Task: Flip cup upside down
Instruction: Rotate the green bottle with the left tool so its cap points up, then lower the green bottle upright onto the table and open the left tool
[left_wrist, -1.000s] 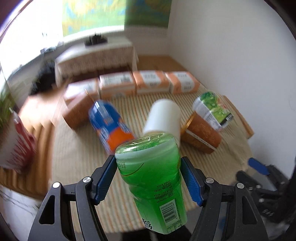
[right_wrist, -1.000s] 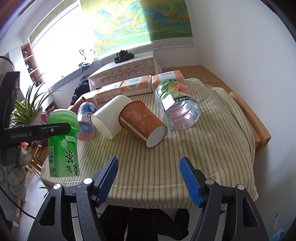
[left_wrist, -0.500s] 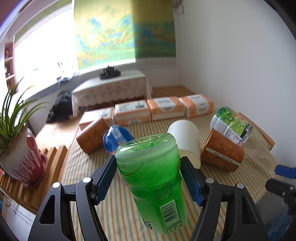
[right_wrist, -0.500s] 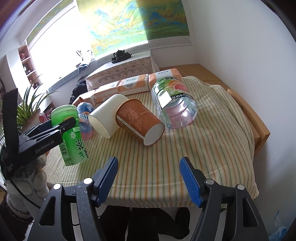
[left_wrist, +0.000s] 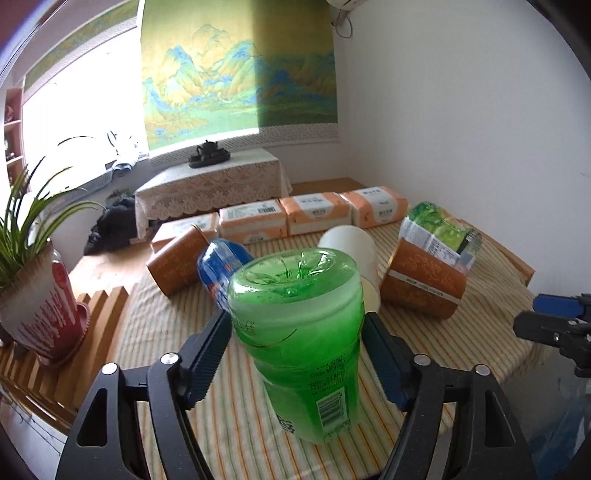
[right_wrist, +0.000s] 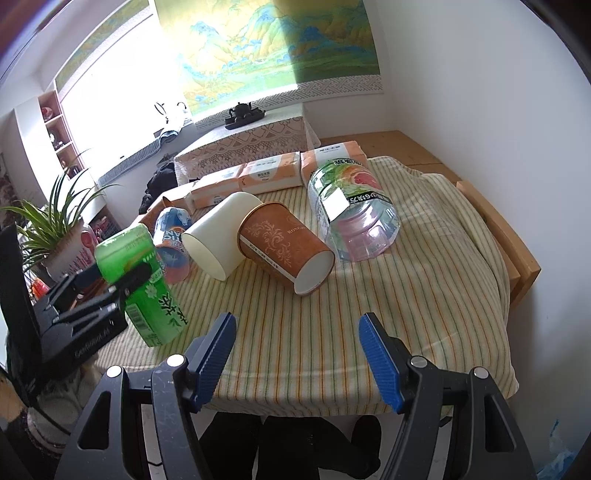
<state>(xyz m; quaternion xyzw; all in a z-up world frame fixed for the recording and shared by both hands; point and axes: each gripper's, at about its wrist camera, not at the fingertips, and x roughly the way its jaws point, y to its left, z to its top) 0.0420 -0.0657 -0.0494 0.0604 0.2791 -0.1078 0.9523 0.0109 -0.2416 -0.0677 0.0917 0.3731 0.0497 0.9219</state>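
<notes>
Two claws are in your hands: your left claw (left_wrist: 297, 332) pinches a green bottle-cup (left_wrist: 299, 332), base up and tilted, above the striped bench (right_wrist: 369, 295) near its left edge. Your right claw (right_wrist: 297, 332) hangs spread and empty at the front edge. A white paper cup (right_wrist: 218, 240) and an orange paper cup (right_wrist: 284, 243) lie sideways, touching.

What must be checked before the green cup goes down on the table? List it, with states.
1. Left gripper shut on green cup: ok.
2. Green cup base-up: ok, tilted.
3. Green cup clear of the striped cloth: ok.
4. Bare cloth near the front edge to set it on: ok.
5. Right gripper open and holding nothing: ok.
6. Cup's mouth: cannot tell, hidden.
</notes>
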